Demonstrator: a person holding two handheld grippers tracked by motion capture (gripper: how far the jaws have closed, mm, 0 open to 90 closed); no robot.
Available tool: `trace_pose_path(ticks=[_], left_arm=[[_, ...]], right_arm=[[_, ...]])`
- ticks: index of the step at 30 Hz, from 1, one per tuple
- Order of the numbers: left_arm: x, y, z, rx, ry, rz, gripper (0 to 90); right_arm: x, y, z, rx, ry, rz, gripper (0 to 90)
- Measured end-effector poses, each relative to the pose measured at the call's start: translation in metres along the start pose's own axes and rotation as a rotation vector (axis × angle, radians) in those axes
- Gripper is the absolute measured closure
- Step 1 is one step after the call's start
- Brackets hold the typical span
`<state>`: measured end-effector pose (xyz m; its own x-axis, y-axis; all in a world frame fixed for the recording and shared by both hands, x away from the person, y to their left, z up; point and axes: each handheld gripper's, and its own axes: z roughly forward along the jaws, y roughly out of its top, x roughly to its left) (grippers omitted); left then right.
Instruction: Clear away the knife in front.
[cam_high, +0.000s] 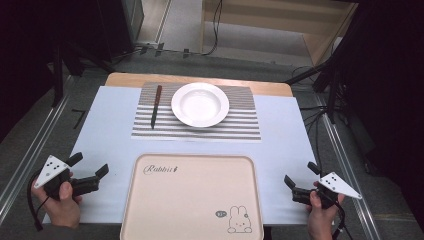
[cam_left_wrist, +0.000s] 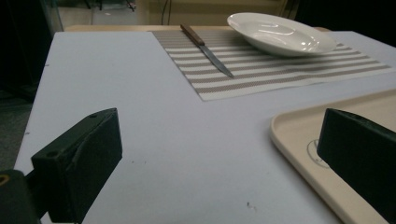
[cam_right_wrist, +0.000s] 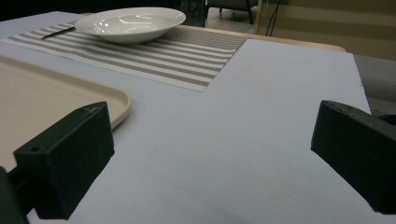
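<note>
A white plate (cam_high: 200, 104) (cam_left_wrist: 280, 32) (cam_right_wrist: 128, 23) rests on a striped placemat (cam_high: 240, 125) (cam_left_wrist: 289, 70) (cam_right_wrist: 187, 56) at the far middle of the table. To its left on the mat lies a knife (cam_high: 156, 106) (cam_left_wrist: 208, 49) (cam_right_wrist: 58, 31) with a brown handle. A beige tray (cam_high: 192, 200) (cam_left_wrist: 303, 140) (cam_right_wrist: 46, 98) with a rabbit print sits at the near middle. My left gripper (cam_high: 90, 167) (cam_left_wrist: 219, 158) stands open beside the tray's left edge, nothing between its jaws. My right gripper (cam_high: 300, 175) (cam_right_wrist: 210, 154) is open at the tray's right, also holding nothing.
A white sheet (cam_high: 110, 130) covers the wooden table (cam_high: 125, 79). Metal rails (cam_high: 30, 150) run along both sides on the floor. Dark stands and cables (cam_high: 215, 30) lie beyond the far edge.
</note>
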<state>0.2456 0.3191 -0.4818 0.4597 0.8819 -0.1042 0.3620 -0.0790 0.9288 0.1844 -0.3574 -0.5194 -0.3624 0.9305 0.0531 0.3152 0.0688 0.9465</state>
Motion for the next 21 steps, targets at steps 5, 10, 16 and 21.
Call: trace_pose_path(ticks=[5, 10, 16, 21], left_arm=[[-0.009, 0.016, 0.000, -0.009, -0.011, 0.022, 0.0], [-0.019, 0.040, 0.005, 0.000, -0.028, 0.033, 0.0], [-0.032, 0.074, 0.020, 0.006, -0.050, 0.035, 0.0], [-0.039, 0.099, 0.039, 0.030, -0.063, 0.036, 0.0]], right_arm=[[0.000, 0.000, 0.000, -0.002, -0.001, 0.000, 0.0], [0.001, 0.000, 0.000, -0.001, -0.003, -0.003, 0.0], [0.001, 0.000, 0.000, -0.003, 0.000, -0.007, 0.0], [0.002, 0.000, 0.000, -0.002, 0.004, -0.017, 0.0]])
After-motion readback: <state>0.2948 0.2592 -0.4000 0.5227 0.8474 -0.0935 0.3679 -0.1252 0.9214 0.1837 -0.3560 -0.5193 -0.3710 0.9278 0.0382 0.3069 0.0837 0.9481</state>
